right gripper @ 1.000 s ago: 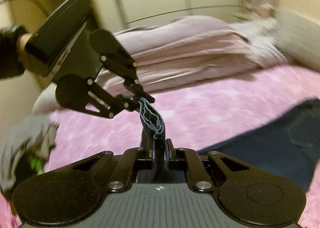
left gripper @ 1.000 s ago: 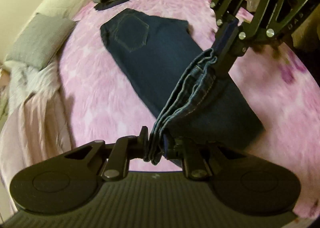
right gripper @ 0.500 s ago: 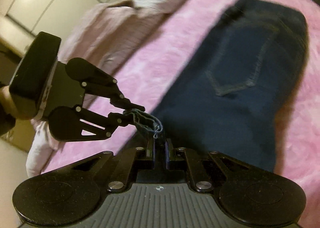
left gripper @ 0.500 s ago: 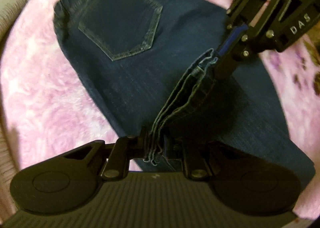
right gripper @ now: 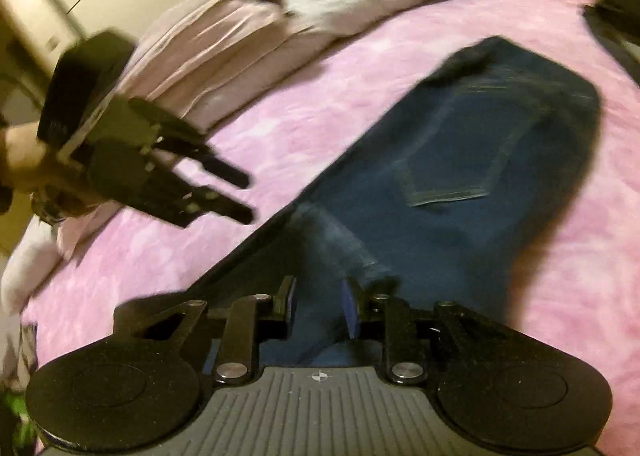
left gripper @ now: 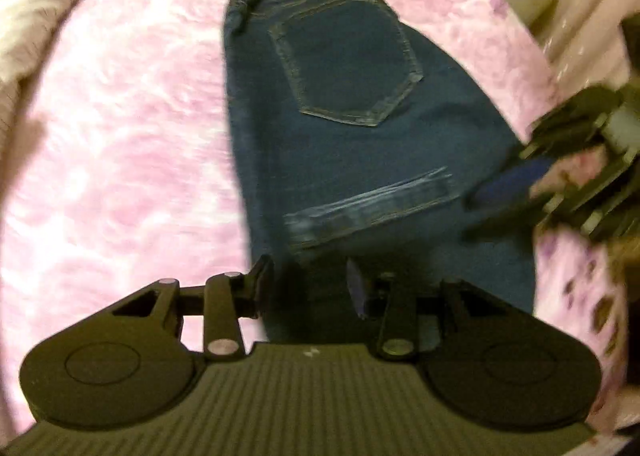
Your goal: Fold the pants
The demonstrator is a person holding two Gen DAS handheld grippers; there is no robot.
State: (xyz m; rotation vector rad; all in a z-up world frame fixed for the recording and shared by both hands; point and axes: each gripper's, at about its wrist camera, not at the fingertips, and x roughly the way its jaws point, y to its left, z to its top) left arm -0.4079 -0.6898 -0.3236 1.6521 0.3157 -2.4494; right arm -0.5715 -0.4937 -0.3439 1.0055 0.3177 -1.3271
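jeans (left gripper: 360,127) folded flat on pink bedspread (left gripper: 120,135) | hems just ahead of my left hand-held gripper (left gripper: 310,284) | right hand-held gripper (right gripper: 318,304) beside hems | both jaws just opened, gripping nothing

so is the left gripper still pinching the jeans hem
Apart. In the left wrist view the hem lies flat on the jeans, beyond the left gripper, whose jaws have just been opening.

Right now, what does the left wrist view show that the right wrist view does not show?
Only the left wrist view shows the leg hems lying flat across the folded jeans, below the back pocket.

Only the right wrist view shows the bunched bedding and a hand.

Both show the pink blanket, the left gripper and the right gripper, jaws just opened, gripping nothing.
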